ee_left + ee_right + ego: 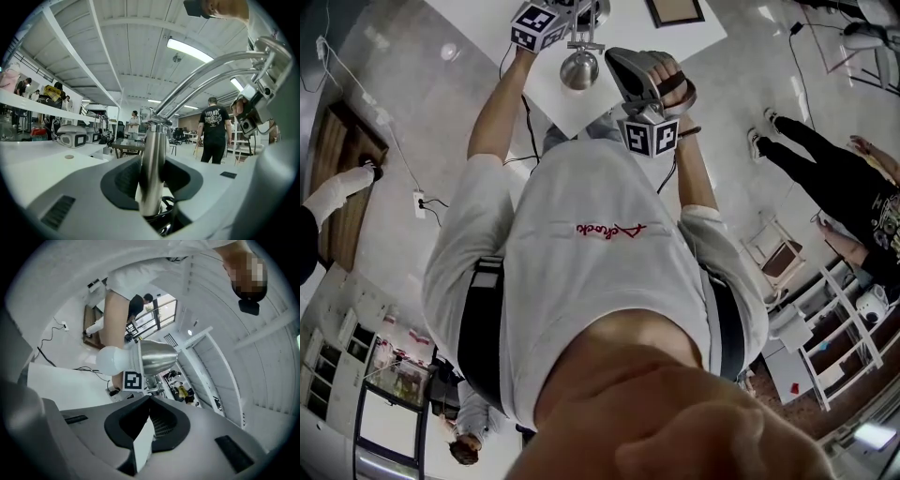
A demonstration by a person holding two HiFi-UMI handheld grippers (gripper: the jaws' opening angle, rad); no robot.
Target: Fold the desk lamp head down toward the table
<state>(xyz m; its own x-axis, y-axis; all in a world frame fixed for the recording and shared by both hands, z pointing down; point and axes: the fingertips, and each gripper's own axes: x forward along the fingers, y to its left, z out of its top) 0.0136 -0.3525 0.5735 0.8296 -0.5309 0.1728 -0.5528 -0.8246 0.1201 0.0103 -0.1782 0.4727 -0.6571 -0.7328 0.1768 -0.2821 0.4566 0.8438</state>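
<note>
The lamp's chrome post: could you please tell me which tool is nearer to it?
Left. The left tool is clamped on the post; the right tool, shut and empty, sits apart, with the lamp head ahead of it.

We are in a big lab or workshop hall. Past the white table [33, 157] we see machines [72, 136], desk chairs [178, 135] and people [213, 133] standing. High above the table run long ceiling lights [187, 49].
</note>
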